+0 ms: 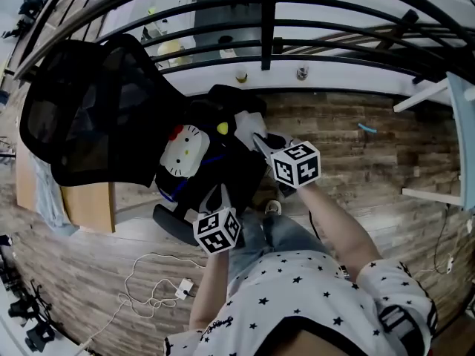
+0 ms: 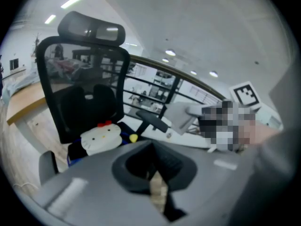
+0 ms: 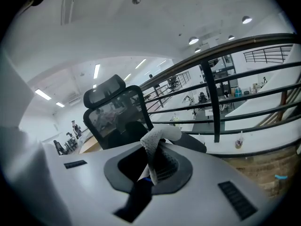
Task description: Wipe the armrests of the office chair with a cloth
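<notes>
The cloth, a pale mesh-textured rag, is pinched between the jaws of the right gripper and is held up at the front end of the office chair's far armrest, the one on the railing side. From the left gripper view the cloth is seen just beside that black pad; whether it touches cannot be told. The left gripper is kept low by the near armrest, its jaws pressed together with nothing seen between them. A white cat plush is left lying on the seat, against the mesh backrest. The step in hand is judged to be the wiping of the far armrest. For the next move, the cloth would have to be pressed flat onto the pad and drawn along its length, after which the near armrest remains to be done.
</notes>
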